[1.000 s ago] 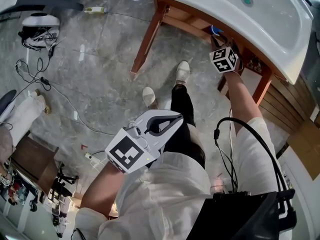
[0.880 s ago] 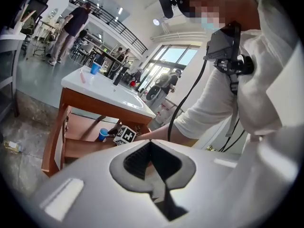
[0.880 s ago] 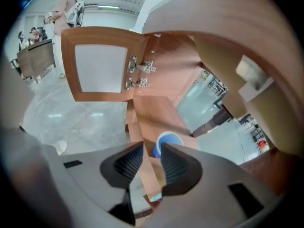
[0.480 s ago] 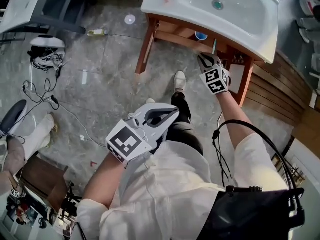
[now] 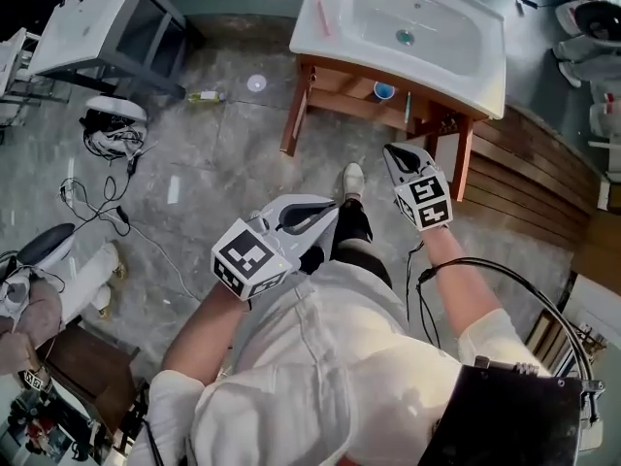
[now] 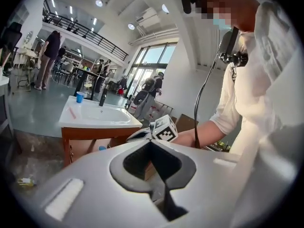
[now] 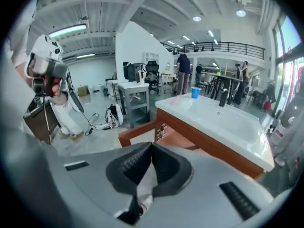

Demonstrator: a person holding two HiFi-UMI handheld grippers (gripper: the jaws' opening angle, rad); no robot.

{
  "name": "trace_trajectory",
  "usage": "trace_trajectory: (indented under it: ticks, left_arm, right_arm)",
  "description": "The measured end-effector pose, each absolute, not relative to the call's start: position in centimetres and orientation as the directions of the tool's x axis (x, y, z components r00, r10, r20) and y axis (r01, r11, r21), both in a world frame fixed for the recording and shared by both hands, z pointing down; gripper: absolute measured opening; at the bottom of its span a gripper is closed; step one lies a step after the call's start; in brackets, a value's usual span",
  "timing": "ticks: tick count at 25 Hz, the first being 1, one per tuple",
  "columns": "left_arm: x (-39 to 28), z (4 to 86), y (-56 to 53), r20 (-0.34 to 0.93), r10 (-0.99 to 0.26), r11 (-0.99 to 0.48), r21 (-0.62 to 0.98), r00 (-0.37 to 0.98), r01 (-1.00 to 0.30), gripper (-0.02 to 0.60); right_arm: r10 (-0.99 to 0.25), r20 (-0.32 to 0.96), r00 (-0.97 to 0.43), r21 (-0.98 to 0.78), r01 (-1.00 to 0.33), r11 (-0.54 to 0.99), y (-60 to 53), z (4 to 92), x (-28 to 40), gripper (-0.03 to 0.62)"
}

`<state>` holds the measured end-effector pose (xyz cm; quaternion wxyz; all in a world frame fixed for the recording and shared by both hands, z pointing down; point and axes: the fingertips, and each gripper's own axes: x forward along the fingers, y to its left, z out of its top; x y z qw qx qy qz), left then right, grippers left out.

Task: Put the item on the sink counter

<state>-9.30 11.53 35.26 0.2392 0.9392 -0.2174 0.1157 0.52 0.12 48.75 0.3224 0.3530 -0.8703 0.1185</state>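
- Left gripper [image 5: 330, 214] sat closest to the person's body. It was shut pad to pad with nothing between, and well apart from the bench [image 5: 485, 71].
- Farther out, the right gripper [image 5: 396, 155] had just closed. Its jaws met with no item plainly between them. A pale patch showed in the gap behind the pads, and I could not tell what it was.
- Ahead of and below the right gripper lay the shelf [image 5: 354, 83] under the bench. It carried a blue cup [image 5: 384, 90] and, just beside it, a thin green stick [image 5: 408, 106]. I judged one of these to be the item, not yet lifted.
- The stick's long axis ran roughly toward the person, nearly in line with the right gripper. That gripper was clearly nearer than the left gripper.
- Beyond and above the shelf spread the bench top. A pink stick [image 5: 320, 14] lay on its left side, while its right side was bare.
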Motion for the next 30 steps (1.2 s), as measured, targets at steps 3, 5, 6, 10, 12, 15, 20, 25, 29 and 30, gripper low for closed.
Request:
trace_trajectory:
  ticks: [3, 5, 6, 10, 12, 15, 20, 25, 29, 30]
  left_arm:
    - [-10.2, 34.5, 12.5, 0.324, -0.365, -0.793, 0.383, 0.873, -0.474, 0.005]
    - [-10.7, 33.8, 13.3, 0.323, -0.378, -0.79, 0.377, 0.868, -0.484, 0.005]
    - [-10.9, 33.5, 13.6, 0.322, -0.383, -0.789, 0.373, 0.866, -0.488, 0.005]
    - [-11.1, 32.3, 14.5, 0.311, -0.393, -0.795, 0.359, 0.866, -0.489, 0.005]
    - [-11.2, 31.7, 14.6, 0.308, -0.391, -0.804, 0.345, 0.868, -0.484, 0.005]
    - [-11.2, 30.9, 15.0, 0.308, -0.383, -0.815, 0.331, 0.871, -0.475, 0.005]
    - [-10.9, 30.2, 15.8, 0.302, -0.373, -0.825, 0.324, 0.877, -0.462, 0.005]
    - [-10.6, 30.3, 17.0, 0.307, -0.36, -0.834, 0.319, 0.881, -0.451, 0.005]
    - [-10.7, 30.3, 17.6, 0.309, -0.362, -0.832, 0.317, 0.879, -0.455, 0.005]
    - [-10.8, 30.3, 17.7, 0.309, -0.365, -0.831, 0.318, 0.878, -0.457, 0.005]
  right_arm:
    - [-0.555, 0.611, -0.565, -0.008, -0.706, 0.709, 2.5, 45.3, -0.3, 0.006]
    - [-0.563, 0.596, -0.572, -0.015, -0.709, 0.705, 4.2, 43.4, -0.4, 0.006]
    - [-0.568, 0.589, -0.574, -0.016, -0.712, 0.702, 5.0, 42.5, -0.5, 0.006]
    - [-0.584, 0.563, -0.585, -0.025, -0.718, 0.696, 7.4, 39.5, -0.5, 0.006]
    - [-0.585, 0.546, -0.599, -0.055, -0.723, 0.689, 8.0, 38.2, -0.7, 0.006]
    - [-0.577, 0.533, -0.618, -0.094, -0.722, 0.686, 9.1, 36.8, -1.2, 0.006]
    - [-0.573, 0.53, -0.625, -0.105, -0.719, 0.687, 10.2, 35.6, -1.6, 0.006]
    - [-0.562, 0.533, -0.632, -0.085, -0.701, 0.708, 11.5, 35.3, -2.3, 0.006]
    - [-0.552, 0.529, -0.644, -0.095, -0.692, 0.716, 12.4, 35.4, -2.6, 0.006]
    - [-0.551, 0.528, -0.647, -0.095, -0.689, 0.719, 12.4, 35.3, -2.7, 0.006]
